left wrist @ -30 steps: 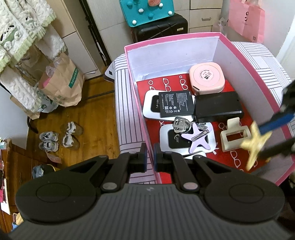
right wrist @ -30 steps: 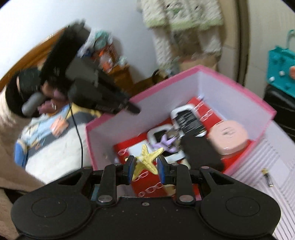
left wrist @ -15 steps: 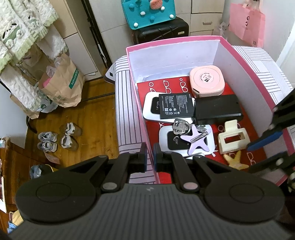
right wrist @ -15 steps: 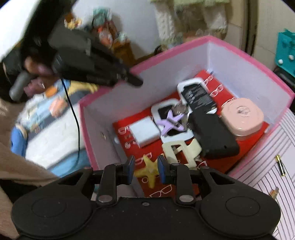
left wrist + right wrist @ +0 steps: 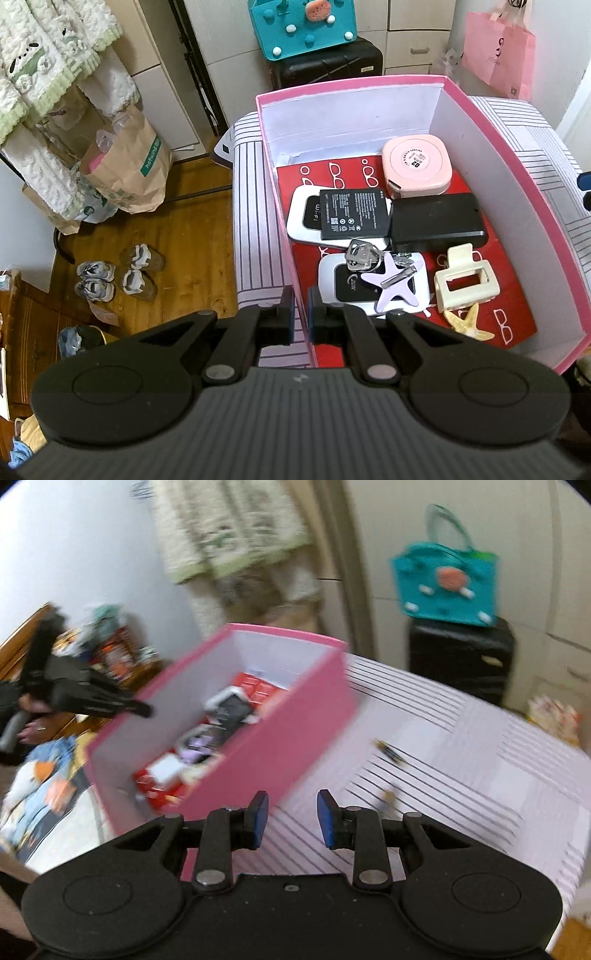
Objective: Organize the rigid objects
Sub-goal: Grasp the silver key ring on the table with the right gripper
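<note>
The pink box (image 5: 351,83) stands on the striped cloth. Inside lie a yellow starfish (image 5: 467,325) by the near wall, a cream hair claw (image 5: 465,284), a purple star clip (image 5: 395,284) with keys, two white routers, a black battery (image 5: 354,214), a black case (image 5: 436,221) and a pink case (image 5: 417,166). My left gripper (image 5: 301,310) is shut on the box's left wall. My right gripper (image 5: 293,805) is open and empty over the cloth to the right of the box (image 5: 273,738). Two small pen-like things (image 5: 391,753) lie ahead of it, blurred.
A black suitcase (image 5: 461,661) with a teal bag (image 5: 447,587) on top stands behind the table. Paper bags (image 5: 125,170) and shoes (image 5: 118,277) are on the wooden floor at left. A pink bag (image 5: 498,55) hangs at the back right.
My right gripper let the yellow starfish go into the box, then swung out to the right over the striped cloth. The left gripper kept still on the box wall.
</note>
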Demonstrator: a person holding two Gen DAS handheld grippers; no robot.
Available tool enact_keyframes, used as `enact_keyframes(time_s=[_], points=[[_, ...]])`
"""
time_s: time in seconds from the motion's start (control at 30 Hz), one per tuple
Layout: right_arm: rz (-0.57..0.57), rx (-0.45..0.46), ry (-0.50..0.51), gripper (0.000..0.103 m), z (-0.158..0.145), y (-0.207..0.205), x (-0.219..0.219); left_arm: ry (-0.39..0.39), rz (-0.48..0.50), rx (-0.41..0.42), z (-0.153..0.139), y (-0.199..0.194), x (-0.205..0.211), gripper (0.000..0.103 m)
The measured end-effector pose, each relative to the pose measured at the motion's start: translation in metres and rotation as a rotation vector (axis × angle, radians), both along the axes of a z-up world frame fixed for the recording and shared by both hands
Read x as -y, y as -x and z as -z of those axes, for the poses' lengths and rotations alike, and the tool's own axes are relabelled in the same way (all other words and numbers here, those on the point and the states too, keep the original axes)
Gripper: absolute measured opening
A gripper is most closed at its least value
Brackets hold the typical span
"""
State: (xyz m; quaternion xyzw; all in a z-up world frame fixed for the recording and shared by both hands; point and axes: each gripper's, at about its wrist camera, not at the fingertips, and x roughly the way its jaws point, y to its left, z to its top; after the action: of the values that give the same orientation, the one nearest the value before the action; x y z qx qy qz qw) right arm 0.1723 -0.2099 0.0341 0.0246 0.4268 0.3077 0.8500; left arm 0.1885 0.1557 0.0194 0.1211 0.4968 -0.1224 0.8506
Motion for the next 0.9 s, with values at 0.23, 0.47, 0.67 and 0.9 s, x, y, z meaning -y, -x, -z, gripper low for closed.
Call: enact_keyframes(time_s=[0.23,0.47,0.67,0.9], points=[[0.103,0.004,0.108,0.042,0.055,0.001,0.028,0.022,-0.033,0.001,0.0,-0.001,-0.001,0.005],[0.096,0.014,0.124,0.046,0.079,-0.003,0.034,0.037,-0.06,0.009,0.001,0.001,-0.003,0.005],[0.054,0.076,0.182,0.047,0.083,-0.012,0.016,0.036,-0.065,0.01,0.001,0.0,-0.003,0.005],[0.067,0.094,0.175,0.006,0.083,-0.023,0.013,0.038,-0.064,0.003,0.001,0.0,-0.003,0.005]])
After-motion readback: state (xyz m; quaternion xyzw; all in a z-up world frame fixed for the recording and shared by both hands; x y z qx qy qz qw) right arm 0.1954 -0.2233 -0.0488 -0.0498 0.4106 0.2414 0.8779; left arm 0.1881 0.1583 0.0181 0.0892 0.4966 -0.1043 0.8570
